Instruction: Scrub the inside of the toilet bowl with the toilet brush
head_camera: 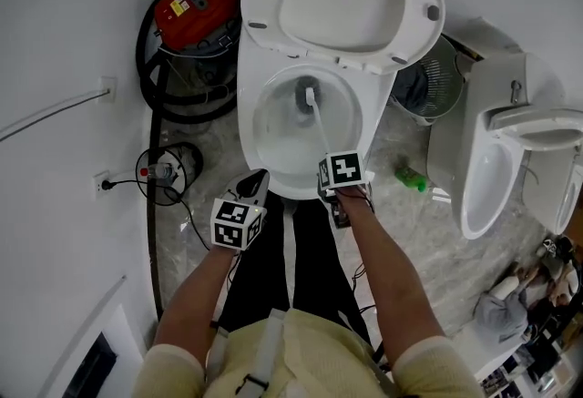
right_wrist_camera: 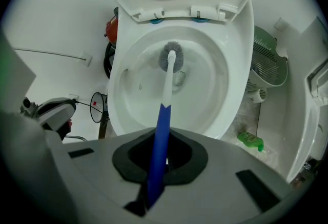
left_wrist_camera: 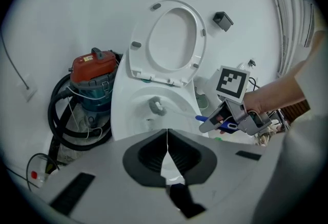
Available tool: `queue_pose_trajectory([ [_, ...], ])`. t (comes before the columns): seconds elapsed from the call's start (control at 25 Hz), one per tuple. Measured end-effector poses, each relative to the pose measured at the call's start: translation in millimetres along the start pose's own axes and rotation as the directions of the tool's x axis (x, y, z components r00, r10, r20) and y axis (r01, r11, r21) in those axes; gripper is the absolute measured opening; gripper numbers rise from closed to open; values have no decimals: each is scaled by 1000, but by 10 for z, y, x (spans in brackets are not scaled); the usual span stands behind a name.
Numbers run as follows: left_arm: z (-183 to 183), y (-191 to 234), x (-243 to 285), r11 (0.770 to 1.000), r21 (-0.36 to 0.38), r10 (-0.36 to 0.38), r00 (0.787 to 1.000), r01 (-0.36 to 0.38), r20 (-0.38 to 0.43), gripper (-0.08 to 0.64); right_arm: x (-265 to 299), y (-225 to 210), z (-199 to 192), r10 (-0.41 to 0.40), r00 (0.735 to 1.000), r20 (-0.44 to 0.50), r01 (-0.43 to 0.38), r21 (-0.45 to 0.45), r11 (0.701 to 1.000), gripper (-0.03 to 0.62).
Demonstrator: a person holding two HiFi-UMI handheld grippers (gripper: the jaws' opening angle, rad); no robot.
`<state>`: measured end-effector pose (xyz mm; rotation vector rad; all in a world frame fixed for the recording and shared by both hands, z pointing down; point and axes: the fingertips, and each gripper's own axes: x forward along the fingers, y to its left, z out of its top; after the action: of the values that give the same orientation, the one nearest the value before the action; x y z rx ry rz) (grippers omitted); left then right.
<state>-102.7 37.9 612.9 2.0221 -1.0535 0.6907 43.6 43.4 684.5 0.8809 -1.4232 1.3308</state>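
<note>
**Right tongs** [right_wrist_camera: 165,160]: clenched on the blue grip of the toilet brush [right_wrist_camera: 165,100], which runs forward and down between the jaws.

**Brush position:** the brush head [right_wrist_camera: 169,58] sits low in the toilet bowl [head_camera: 248,132], toward the rear of the basin. It appears to be at or near the outlet. Contact with the porcelain cannot be confirmed. The seat and lid [head_camera: 342,0] stand raised.

**Left tongs** [left_wrist_camera: 166,152]: clenched with nothing between the jaws, held just off the bowl's front left edge.

**Assessment:** scrubbing appears to be under way.

**Hazards:**
- The handle is slim and gripped far from the head, so side pressure on the bristles could twist or slide it in the jaws.
- Brisk strokes could fling water over the rim.
- The idle left tongs could strike the rim if they drift inward.
- A green bottle [head_camera: 412,178] on the floor, near the bowl's right side, could be kicked.
</note>
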Motion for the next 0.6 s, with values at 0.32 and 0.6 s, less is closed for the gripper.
queue_pose_trajectory([
  [0.32,105,-102,22,998,48,-31,999,32,-24,12,-137,-286,-157,-46,999,-1,46,70,997,23],
  [0.6,156,-195,28,996,73,-47,998,50,-37,12,-227,-490,-350,-90,996,-22,92,86,992,23],
])
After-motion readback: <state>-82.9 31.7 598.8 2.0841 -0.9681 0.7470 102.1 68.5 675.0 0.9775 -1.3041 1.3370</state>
